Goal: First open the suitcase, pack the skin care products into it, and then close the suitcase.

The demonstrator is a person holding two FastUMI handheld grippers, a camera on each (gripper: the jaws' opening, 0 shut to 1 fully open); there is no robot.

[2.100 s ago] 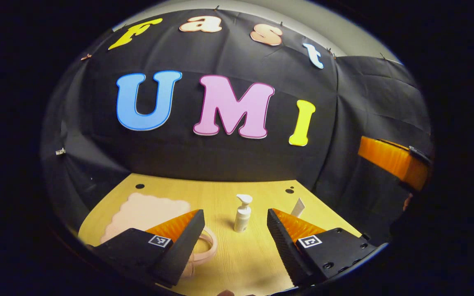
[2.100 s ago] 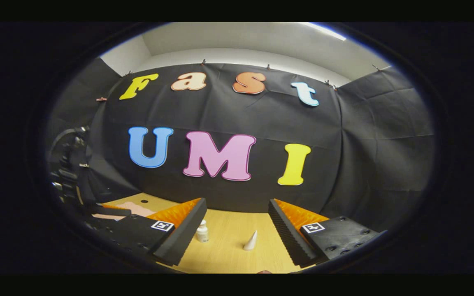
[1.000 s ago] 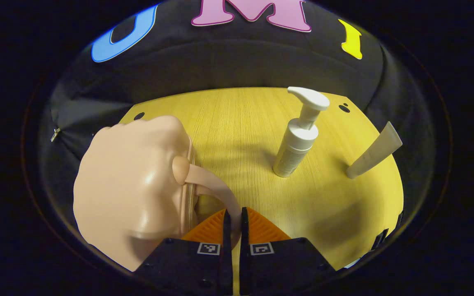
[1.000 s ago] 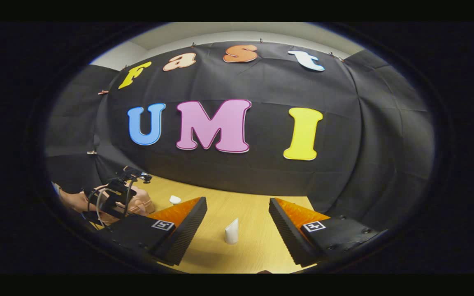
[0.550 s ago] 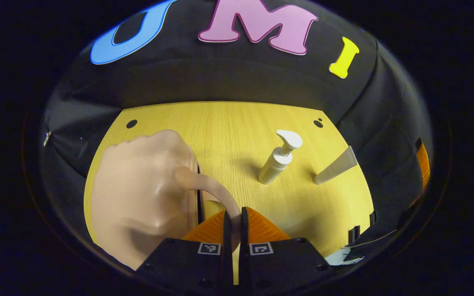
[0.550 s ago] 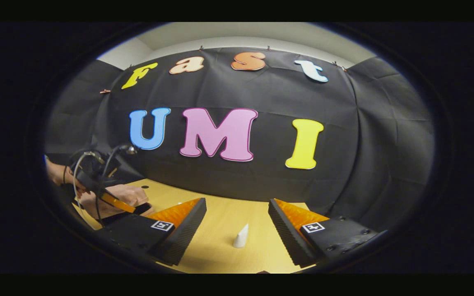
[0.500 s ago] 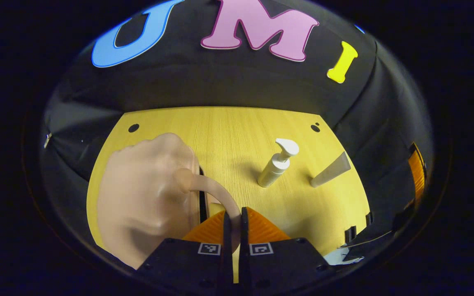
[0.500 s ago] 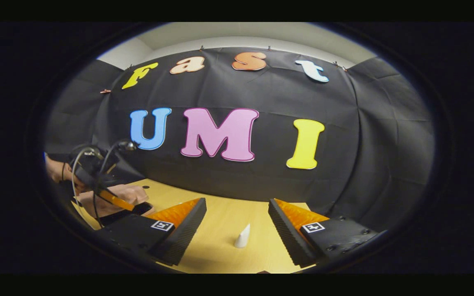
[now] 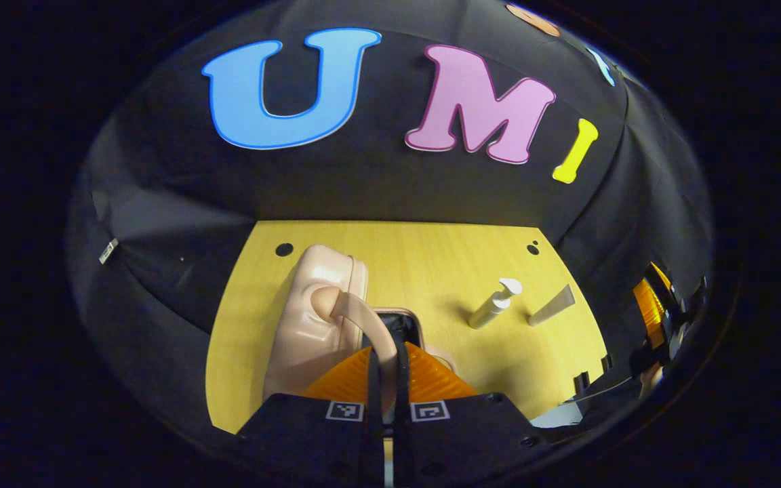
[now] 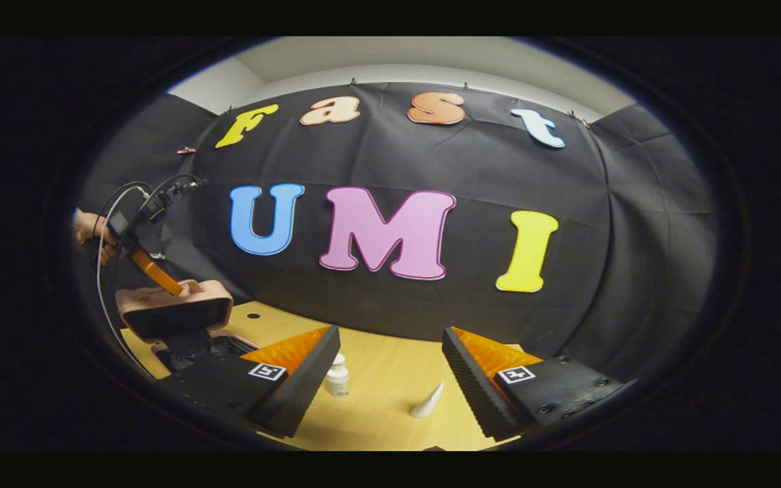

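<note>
With the left gripper (image 9: 384, 366) clamped on the pink handle (image 9: 356, 315), we should swing the suitcase lid (image 9: 316, 305) fully back off its base on the table (image 9: 431, 257), leaving the right gripper (image 10: 390, 369), fingers apart, free above the pump bottle (image 10: 337, 374) and tube (image 10: 428, 405).

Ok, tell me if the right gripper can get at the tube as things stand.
Probably yes. The right gripper is open and holds nothing, and the tube lies on bare table just ahead between its fingers, with the pump bottle off to one side.
</note>
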